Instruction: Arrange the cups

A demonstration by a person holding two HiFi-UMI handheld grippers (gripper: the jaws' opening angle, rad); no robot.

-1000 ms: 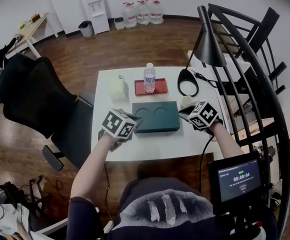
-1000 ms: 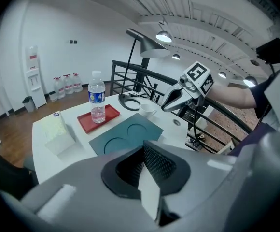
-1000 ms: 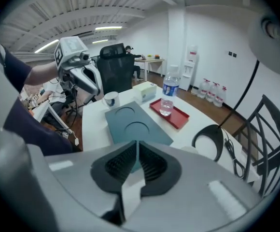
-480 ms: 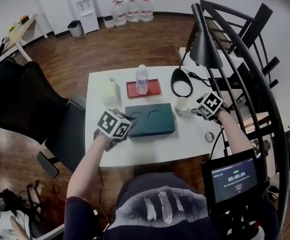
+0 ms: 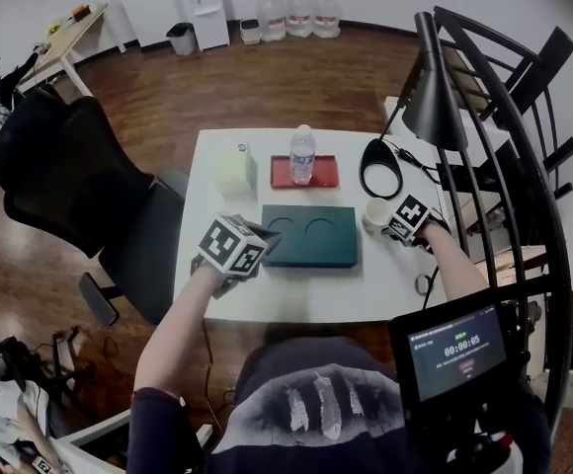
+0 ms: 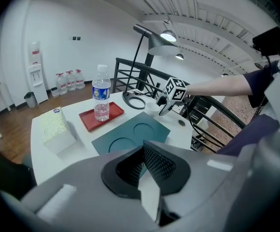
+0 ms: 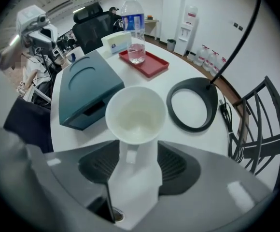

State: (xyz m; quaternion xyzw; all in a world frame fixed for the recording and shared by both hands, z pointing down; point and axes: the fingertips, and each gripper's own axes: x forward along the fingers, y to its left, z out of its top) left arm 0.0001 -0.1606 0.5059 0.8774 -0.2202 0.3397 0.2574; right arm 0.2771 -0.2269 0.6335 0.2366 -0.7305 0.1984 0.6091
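A white cup [image 7: 135, 114] with a handle stands on the white table [image 5: 296, 286], to the right of a teal holder [image 5: 309, 235] that has two round recesses. My right gripper [image 5: 389, 225] points down at the cup. Its jaws have just been opening and now stand wide, with the cup's handle between them in the right gripper view [image 7: 135, 159]; the pads do not press on it. My left gripper [image 5: 265, 242] hovers at the holder's left end, shut and empty, as the left gripper view [image 6: 143, 166] shows.
A water bottle [image 5: 302, 154] stands on a red tray [image 5: 322, 174] behind the holder, with a tissue box [image 5: 233, 171] to its left. A black lamp base [image 5: 379, 167] lies behind the cup. A tape roll [image 5: 422, 284] lies near the right edge. A black railing [image 5: 524, 186] runs along the right.
My right gripper has come down beside the white cup, which now lies between its jaws. The left gripper has stayed by the holder's left end.
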